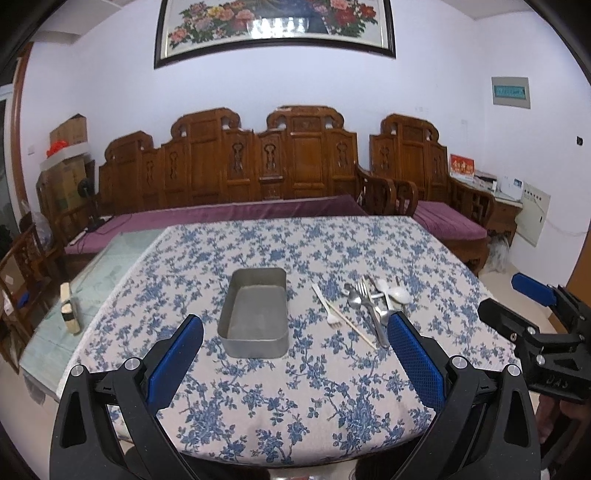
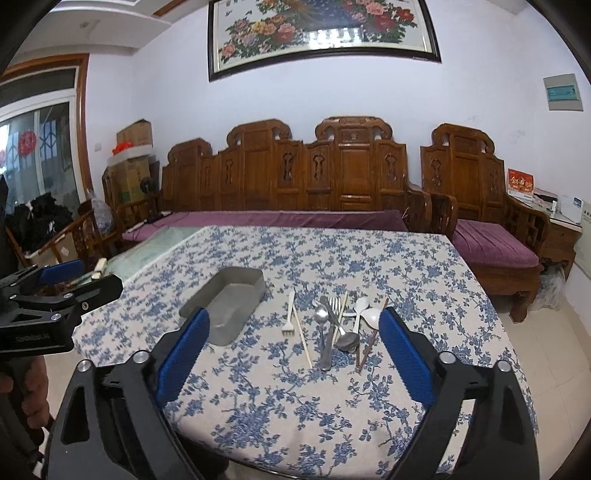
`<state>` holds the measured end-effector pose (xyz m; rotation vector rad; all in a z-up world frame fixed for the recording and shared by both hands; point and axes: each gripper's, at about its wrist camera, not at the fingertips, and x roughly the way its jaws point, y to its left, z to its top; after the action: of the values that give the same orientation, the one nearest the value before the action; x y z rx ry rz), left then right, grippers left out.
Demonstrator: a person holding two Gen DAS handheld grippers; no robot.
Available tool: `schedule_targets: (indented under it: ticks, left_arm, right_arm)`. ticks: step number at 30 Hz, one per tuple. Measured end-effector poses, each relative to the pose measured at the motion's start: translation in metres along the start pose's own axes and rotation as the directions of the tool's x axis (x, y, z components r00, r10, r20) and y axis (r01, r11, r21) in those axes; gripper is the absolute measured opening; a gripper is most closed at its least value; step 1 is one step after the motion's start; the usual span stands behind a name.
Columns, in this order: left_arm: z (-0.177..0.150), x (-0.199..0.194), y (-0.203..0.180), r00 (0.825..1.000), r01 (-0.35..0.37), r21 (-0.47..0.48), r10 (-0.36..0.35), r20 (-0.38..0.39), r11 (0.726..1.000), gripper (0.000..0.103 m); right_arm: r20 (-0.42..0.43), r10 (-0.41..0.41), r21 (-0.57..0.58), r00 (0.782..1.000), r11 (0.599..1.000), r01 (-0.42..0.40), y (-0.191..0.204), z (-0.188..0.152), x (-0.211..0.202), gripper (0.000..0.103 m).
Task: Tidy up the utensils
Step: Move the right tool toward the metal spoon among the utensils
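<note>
The right gripper (image 2: pixel 293 363) hangs above the near part of the table with its blue-padded jaws spread wide and nothing between them; no pad touches anything. Just ahead of its gap, and apart from both pads, lies the loose heap of utensils (image 2: pixel 338 325) on the blue-flowered tablecloth (image 2: pixel 295 417): a white plastic fork (image 2: pixel 289 317) lies nearest the left pad with a pale chopstick (image 2: pixel 303 338) crossing beside it, then a metal spoon (image 2: pixel 320 315), a metal fork (image 2: pixel 334 308) and a second, darker metal spoon (image 2: pixel 347 339) overlapping one another, then two white spoons (image 2: pixel 365 312) and a dark pair of chopsticks (image 2: pixel 369 341) running close to the right pad. Ahead and left of the left pad stands the metal tin (image 2: pixel 225 302), a shallow grey rectangular box with rounded corners, dull and holding nothing. The left gripper (image 1: pixel 295 363) also holds its jaws wide apart and grips nothing; the tin sits straight ahead of its gap, a little nearer the left pad, while the heap of utensils lies ahead of its right pad, whose tip overlaps the handle ends in that view. Beyond the cloth are a carved wooden bench (image 2: pixel 295 177) with purple cushions and a framed flower picture (image 2: pixel 321 33) on the wall.
</note>
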<state>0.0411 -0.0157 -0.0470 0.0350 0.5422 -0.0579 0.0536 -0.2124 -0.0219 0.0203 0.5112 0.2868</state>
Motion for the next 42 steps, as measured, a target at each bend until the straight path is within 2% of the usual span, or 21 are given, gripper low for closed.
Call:
schedule_targets:
  ticks: [13,17,21,27,32,39,42]
  left_arm:
    - [-0.008,0.057,-0.002,0.994,0.033,-0.008,-0.034,-0.099,0.999,0.097]
    - [-0.012,0.071,-0.006,0.991,0.045,-0.006,-0.045,-0.125,0.999,0.097]
    - [-0.012,0.083,-0.011,0.988,0.056,0.004,-0.055,-0.143,0.998,0.097]
    - [-0.007,0.101,-0.019,0.986,0.072,0.025,-0.068,-0.154,0.997,0.097]
    - [-0.008,0.119,-0.025,0.979,0.085,0.045,-0.075,-0.188,0.995,0.097]
    - [-0.013,0.146,-0.031,0.967,0.098,0.061,-0.081,-0.241,0.993,0.097]
    - [-0.014,0.159,-0.033,0.962,0.109,0.064,-0.088,-0.26,0.992,0.097]
  right_arm:
    - [-0.128,0.037,-0.049,0.991,0.998,-0.044,-0.031,0.0,0.058,0.076]
    - [-0.175,0.037,-0.047,0.984,0.998,-0.046,-0.042,-0.007,0.08,0.066]
    - [-0.225,0.033,-0.037,0.974,0.998,-0.042,-0.055,-0.018,0.106,0.056]
    - [-0.315,0.021,-0.012,0.949,1.0,-0.026,-0.078,-0.039,0.146,0.047]
    - [-0.364,0.043,0.021,0.931,0.999,-0.038,-0.094,-0.048,0.176,0.042]
    - [-0.411,0.041,0.012,0.911,0.999,-0.039,-0.1,-0.05,0.213,0.041]
    - [-0.427,0.068,0.043,0.902,0.998,-0.055,-0.107,-0.05,0.229,0.038]
